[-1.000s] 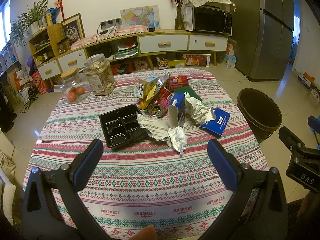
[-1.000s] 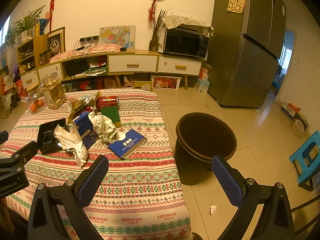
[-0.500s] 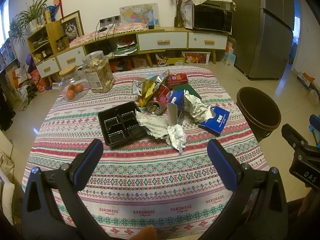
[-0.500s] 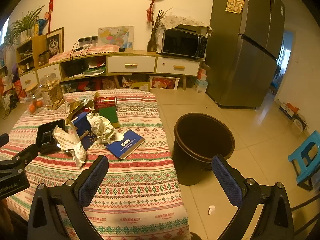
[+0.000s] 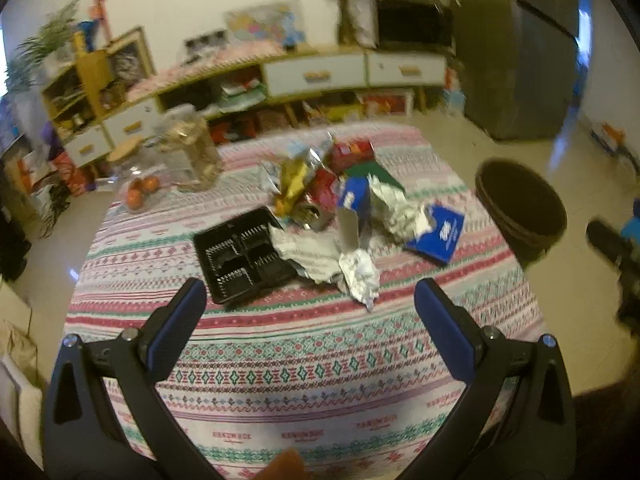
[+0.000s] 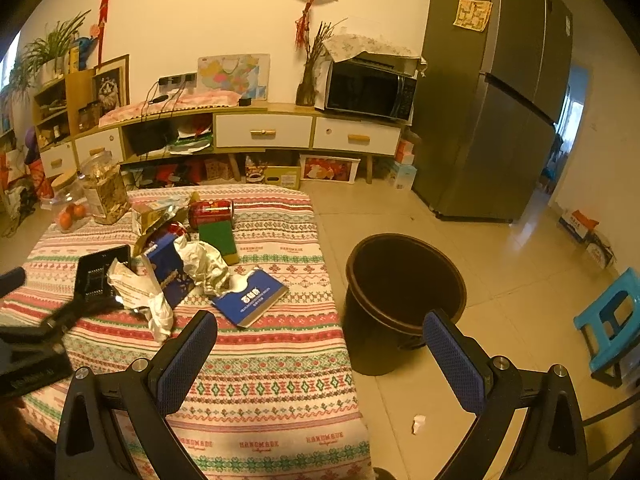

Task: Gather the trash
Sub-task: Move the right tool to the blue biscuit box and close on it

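A heap of trash lies mid-table: a black plastic tray [image 5: 240, 254], crumpled white paper [image 5: 358, 274], a blue carton [image 5: 354, 200], a flat blue booklet [image 5: 438, 236], red cans [image 5: 352, 152] and foil wrappers [image 5: 294, 178]. The dark round bin [image 6: 404, 280] stands on the floor right of the table. My left gripper [image 5: 310, 306] hovers open over the near table edge, short of the tray and paper. My right gripper [image 6: 320, 338] is open, held above the table's right corner and the bin. In the right wrist view the tray [image 6: 100, 272] and booklet [image 6: 252, 294] lie ahead to the left.
A striped cloth [image 5: 280, 360] covers the table. A glass jar [image 5: 192, 156] and oranges [image 5: 140, 192] sit at its far left. A low cabinet [image 6: 264, 132], a microwave [image 6: 368, 90] and a fridge [image 6: 492, 112] line the back; a blue stool [image 6: 612, 320] stands at the right.
The left wrist view has shifted slightly toward the trash heap and is now blurred by motion. The right gripper has barely moved. Both stay open and empty.
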A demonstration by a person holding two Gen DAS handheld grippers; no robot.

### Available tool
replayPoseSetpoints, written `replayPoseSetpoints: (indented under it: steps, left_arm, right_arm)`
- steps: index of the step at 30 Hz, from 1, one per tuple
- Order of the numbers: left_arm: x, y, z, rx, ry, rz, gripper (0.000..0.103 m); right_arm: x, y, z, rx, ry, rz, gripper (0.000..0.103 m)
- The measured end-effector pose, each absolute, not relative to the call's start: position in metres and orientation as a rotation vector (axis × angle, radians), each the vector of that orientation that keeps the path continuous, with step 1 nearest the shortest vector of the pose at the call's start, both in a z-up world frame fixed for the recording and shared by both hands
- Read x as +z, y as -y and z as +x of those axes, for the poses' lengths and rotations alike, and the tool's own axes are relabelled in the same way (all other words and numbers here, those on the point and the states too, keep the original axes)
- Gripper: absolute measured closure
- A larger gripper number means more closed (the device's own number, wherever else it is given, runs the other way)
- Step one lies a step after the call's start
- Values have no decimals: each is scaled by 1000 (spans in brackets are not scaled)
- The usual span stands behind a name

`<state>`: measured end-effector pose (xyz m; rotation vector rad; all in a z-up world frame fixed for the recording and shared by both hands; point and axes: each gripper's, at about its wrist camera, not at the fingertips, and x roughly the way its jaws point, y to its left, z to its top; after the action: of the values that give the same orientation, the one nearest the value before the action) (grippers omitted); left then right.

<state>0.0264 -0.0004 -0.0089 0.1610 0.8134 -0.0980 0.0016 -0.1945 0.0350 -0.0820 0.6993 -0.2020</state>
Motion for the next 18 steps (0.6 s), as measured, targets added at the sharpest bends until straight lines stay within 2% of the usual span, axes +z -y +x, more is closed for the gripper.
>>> replayPoseSetpoints:
  steps: [10, 18]
  left_arm:
    - [-26, -44, 111, -151, -1118, 14, 0]
    - [-36, -88, 148, -165, -1135, -168, 2]
  right_arm:
    - [35, 200, 79, -35, -907, -6, 0]
    - [-14, 202, 126, 59, -1052, 98, 0]
